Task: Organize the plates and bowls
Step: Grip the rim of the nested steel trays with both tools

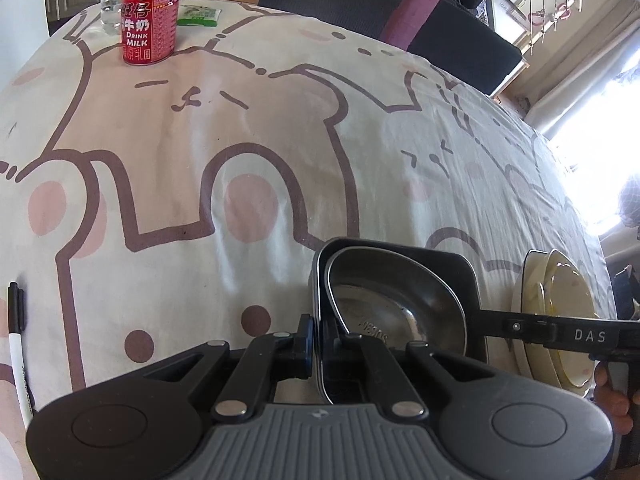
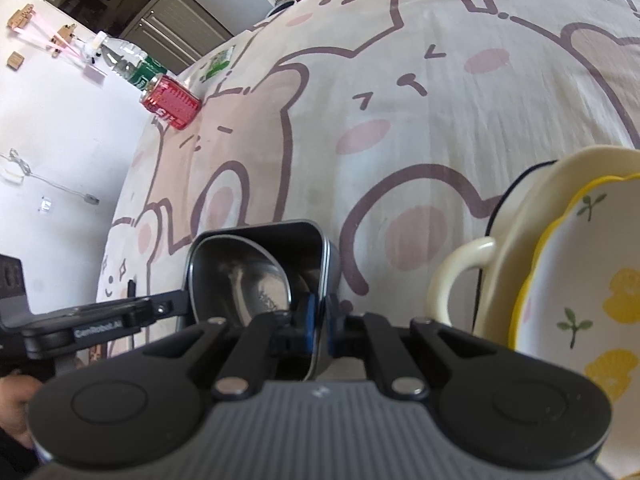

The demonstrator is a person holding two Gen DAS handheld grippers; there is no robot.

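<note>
Left wrist view shows the left tongs and right tongs clenched on opposite rims of the black square dish, cream plates just beside the right tongs.

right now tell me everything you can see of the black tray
The black tray is square with rounded corners and a thin raised rim, dark and matte-looking. A steel bowl sits inside it. The left hand-held gripper and right hand-held gripper pinch opposite rims. It is above the bear-print cloth, beside stacked cream dishes.
</note>
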